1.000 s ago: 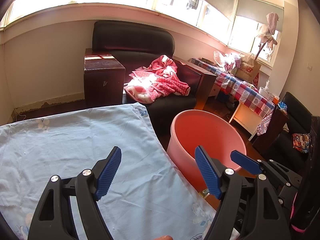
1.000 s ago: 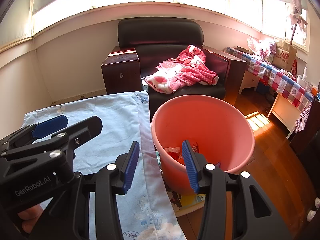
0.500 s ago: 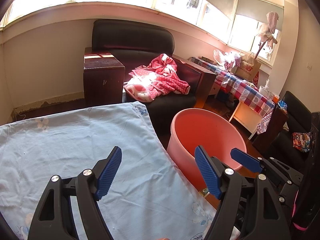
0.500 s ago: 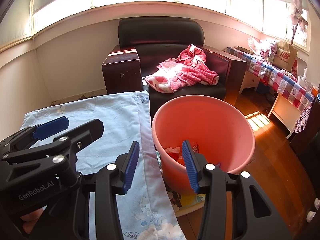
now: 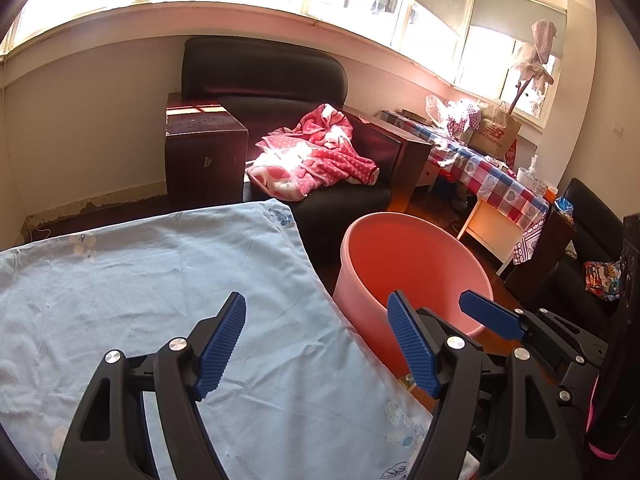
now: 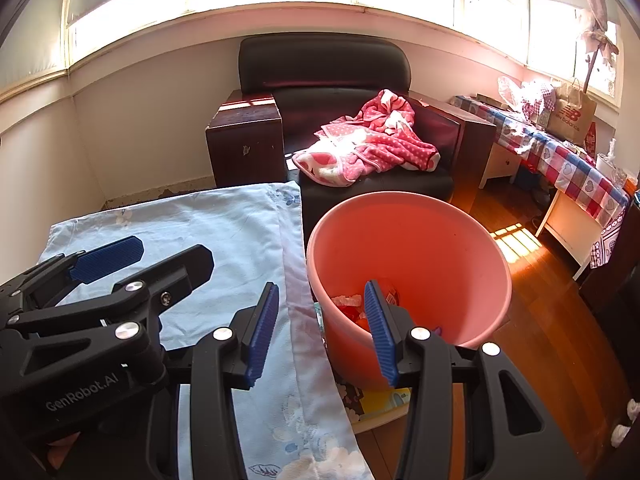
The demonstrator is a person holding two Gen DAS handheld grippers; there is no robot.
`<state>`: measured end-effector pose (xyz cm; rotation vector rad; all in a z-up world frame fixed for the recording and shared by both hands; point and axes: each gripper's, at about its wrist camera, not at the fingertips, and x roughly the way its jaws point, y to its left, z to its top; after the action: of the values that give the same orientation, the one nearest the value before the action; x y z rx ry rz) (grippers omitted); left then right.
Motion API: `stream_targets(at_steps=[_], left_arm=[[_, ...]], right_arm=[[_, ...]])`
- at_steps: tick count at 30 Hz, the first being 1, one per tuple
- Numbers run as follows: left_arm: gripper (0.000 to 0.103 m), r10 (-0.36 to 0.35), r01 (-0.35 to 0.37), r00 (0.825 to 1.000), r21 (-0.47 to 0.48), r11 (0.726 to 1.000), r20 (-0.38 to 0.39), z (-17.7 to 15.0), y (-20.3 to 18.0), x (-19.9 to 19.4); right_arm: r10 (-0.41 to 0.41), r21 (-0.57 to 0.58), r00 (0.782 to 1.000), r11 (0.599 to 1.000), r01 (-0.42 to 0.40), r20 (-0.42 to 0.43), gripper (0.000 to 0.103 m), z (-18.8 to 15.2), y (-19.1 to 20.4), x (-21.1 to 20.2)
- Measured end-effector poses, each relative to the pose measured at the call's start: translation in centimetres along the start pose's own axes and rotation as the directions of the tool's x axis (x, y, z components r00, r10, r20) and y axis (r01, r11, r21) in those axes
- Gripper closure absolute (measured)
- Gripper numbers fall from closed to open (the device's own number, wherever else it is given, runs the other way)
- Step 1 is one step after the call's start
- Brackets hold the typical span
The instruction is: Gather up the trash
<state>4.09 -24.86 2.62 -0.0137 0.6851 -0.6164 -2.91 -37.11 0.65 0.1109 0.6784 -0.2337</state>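
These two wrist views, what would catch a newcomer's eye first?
Most likely the big pink bucket on the wooden floor beside the light blue cloth, with some red and white trash at its bottom. Next, the pink polka-dot blanket heaped on the black armchair under the bright windows. Up close, the left tool and right tool both stand open and empty.
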Motion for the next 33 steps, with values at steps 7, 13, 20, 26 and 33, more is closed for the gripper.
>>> stream_targets(at_steps=[7,13,20,26,33], left_arm=[[0.031,-0.001,0.001,1.000,0.001,1.000,-0.003,0.02,0.08,0.11],[0.031,-0.001,0.001,1.000,0.000,1.000,-0.005,-0.03,0.07,0.12],[0.031,-0.003,0.003,1.000,0.000,1.000,-0.008,-0.04,0.06,0.14],[0.031,-0.005,0.005,1.000,0.004,1.000,-0.011,-0.39,0.14,0.14],[0.031,-0.005,0.005,1.000,-0.001,1.000,-0.020,-0.50,0.36,0.34]], right_arm=[[0.003,-0.004,1.000,1.000,-0.003,-0.004,0.058,0.09,0.06,0.13],[0.004,-0.006,1.000,1.000,-0.004,-0.005,0.058,0.17,0.08,0.19],[0.004,-0.006,1.000,1.000,-0.004,-0.005,0.058,0.19,0.14,0.23],[0.004,-0.009,1.000,1.000,-0.004,-0.007,0.058,0.16,0.11,0.26],[0.003,-0.013,1.000,1.000,-0.003,-0.006,0.058,0.17,0.08,0.25]])
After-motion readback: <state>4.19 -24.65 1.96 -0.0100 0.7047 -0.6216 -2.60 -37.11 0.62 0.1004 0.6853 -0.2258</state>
